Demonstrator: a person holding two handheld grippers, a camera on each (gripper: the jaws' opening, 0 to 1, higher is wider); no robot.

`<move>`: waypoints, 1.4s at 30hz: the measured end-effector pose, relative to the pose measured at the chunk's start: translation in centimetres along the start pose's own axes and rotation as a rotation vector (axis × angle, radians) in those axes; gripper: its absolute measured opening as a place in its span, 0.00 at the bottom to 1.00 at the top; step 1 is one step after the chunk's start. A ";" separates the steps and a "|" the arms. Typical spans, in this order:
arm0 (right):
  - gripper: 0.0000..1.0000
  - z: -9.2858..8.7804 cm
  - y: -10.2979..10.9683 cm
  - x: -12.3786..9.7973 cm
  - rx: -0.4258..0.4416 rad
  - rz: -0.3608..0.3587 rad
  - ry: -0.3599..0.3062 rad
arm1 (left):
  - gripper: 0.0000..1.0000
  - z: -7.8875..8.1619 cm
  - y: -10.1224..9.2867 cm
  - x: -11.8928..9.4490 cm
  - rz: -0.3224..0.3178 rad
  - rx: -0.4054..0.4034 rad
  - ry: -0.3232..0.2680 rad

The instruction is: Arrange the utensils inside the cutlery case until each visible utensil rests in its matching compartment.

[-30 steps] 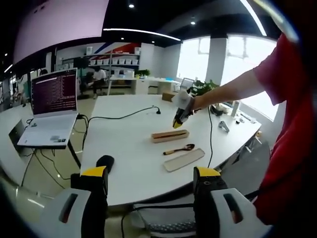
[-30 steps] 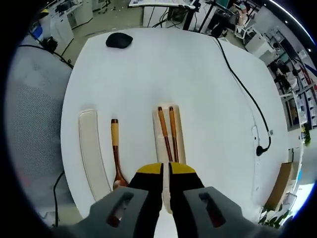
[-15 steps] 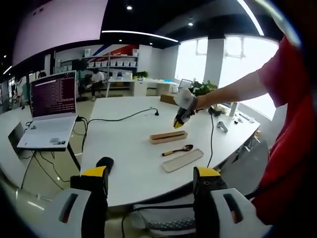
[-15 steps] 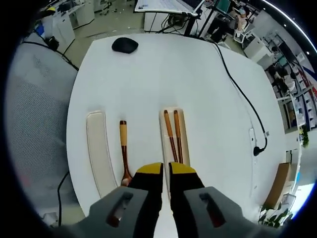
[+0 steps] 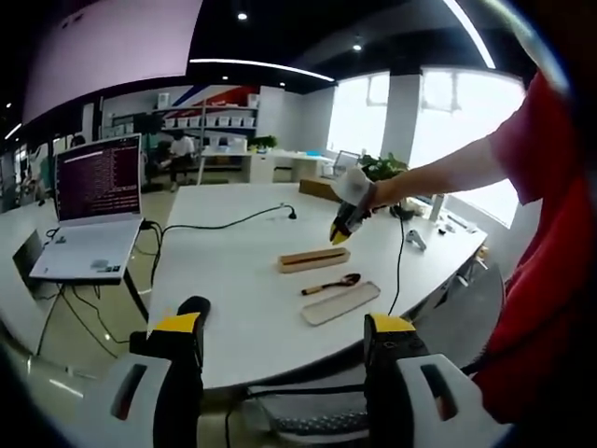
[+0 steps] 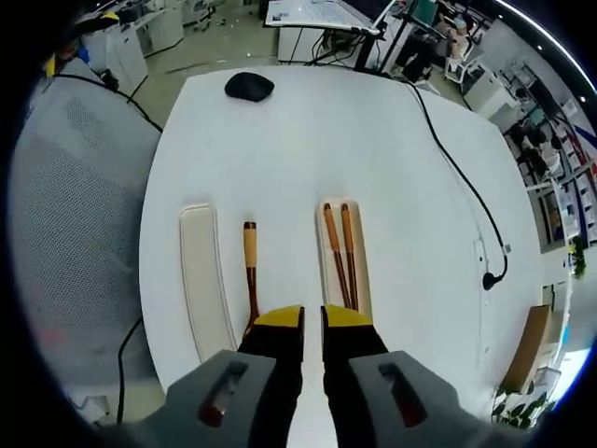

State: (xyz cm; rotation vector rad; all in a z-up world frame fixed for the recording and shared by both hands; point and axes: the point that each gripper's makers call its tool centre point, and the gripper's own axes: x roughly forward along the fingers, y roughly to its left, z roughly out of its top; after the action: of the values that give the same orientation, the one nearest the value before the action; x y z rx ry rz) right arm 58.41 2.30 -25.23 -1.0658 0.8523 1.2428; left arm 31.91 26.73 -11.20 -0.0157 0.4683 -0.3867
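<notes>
Chopsticks [image 6: 340, 252] in cutlery case [image 6: 360, 261], spoon [image 6: 250, 271] beside, lid [image 6: 205, 280] apparently apart

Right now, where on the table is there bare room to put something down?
The widest bare patch of the table lies between the mouse and the far ends of the lid, spoon and case. It is crowded among those three. Another bare strip runs between the case and the cable.

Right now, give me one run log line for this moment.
right gripper: shut, empty, above case | chopsticks: in cutlery case | spoon: on table, outside case | lid: beside spoon | left gripper: open, off table
</notes>
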 end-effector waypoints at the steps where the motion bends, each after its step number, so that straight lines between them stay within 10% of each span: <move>1: 0.03 0.1 0.1 0.0 0.000 0.001 0.000 | 0.72 -0.1 -0.1 0.0 -0.001 -0.004 0.000; 42: 0.10 -1.1 4.4 3.0 -0.013 0.021 0.004 | 0.72 1.8 1.2 -0.6 0.027 0.016 -0.056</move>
State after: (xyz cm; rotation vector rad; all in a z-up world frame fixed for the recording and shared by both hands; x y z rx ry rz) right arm 54.57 2.18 -29.08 -1.0727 0.8621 1.2660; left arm 32.63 27.96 -9.46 -0.0048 0.4101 -0.3626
